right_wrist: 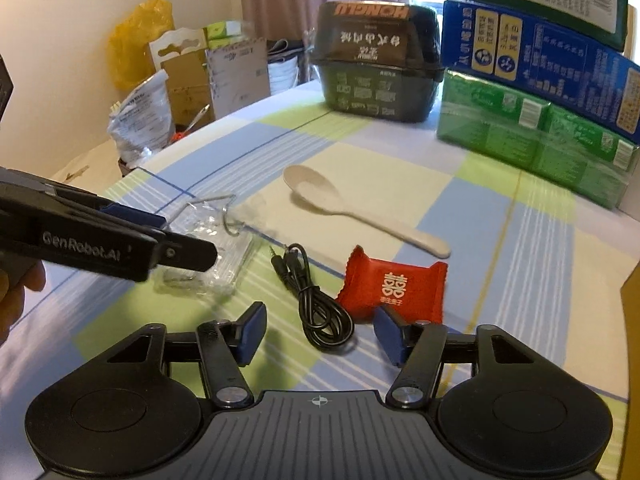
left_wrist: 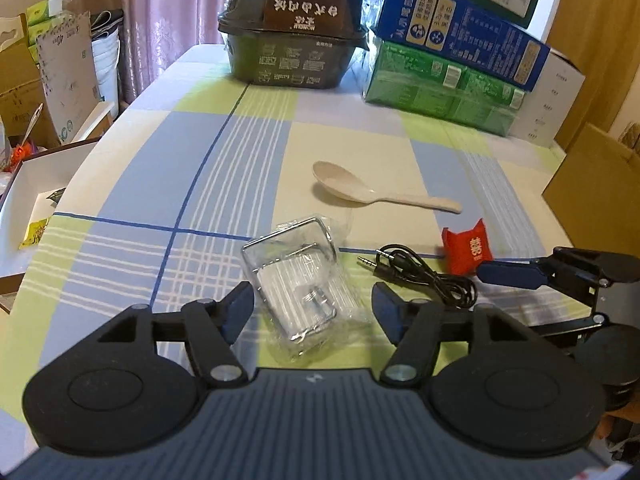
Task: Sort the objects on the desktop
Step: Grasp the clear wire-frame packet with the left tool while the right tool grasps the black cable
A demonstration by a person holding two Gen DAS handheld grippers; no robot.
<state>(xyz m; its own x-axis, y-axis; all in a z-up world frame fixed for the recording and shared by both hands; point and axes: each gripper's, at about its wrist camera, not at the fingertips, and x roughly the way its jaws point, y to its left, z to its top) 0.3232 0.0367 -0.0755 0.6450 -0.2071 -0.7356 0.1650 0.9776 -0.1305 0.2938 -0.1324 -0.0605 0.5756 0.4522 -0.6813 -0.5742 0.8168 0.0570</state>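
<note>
On the checked tablecloth lie a clear plastic bag with a metal wire hook (left_wrist: pixel 298 278) (right_wrist: pixel 208 240), a coiled black audio cable (left_wrist: pixel 424 274) (right_wrist: pixel 316 300), a red candy packet (left_wrist: pixel 466 250) (right_wrist: pixel 394 284) and a beige spoon (left_wrist: pixel 360 186) (right_wrist: pixel 340 204). My left gripper (left_wrist: pixel 312 308) (right_wrist: pixel 160 232) is open, its fingers straddling the near end of the bagged hook. My right gripper (right_wrist: pixel 320 334) (left_wrist: pixel 508 274) is open, just short of the cable's coil and the red packet.
At the far edge stand a black instant-meal box (left_wrist: pixel 294 24) (right_wrist: pixel 378 60) and a stack of green and blue cartons (left_wrist: pixel 452 60) (right_wrist: pixel 536 96). Cardboard boxes and bags (left_wrist: pixel 48 80) (right_wrist: pixel 180 72) crowd the floor left of the table. A brown box (left_wrist: pixel 596 184) sits at the right.
</note>
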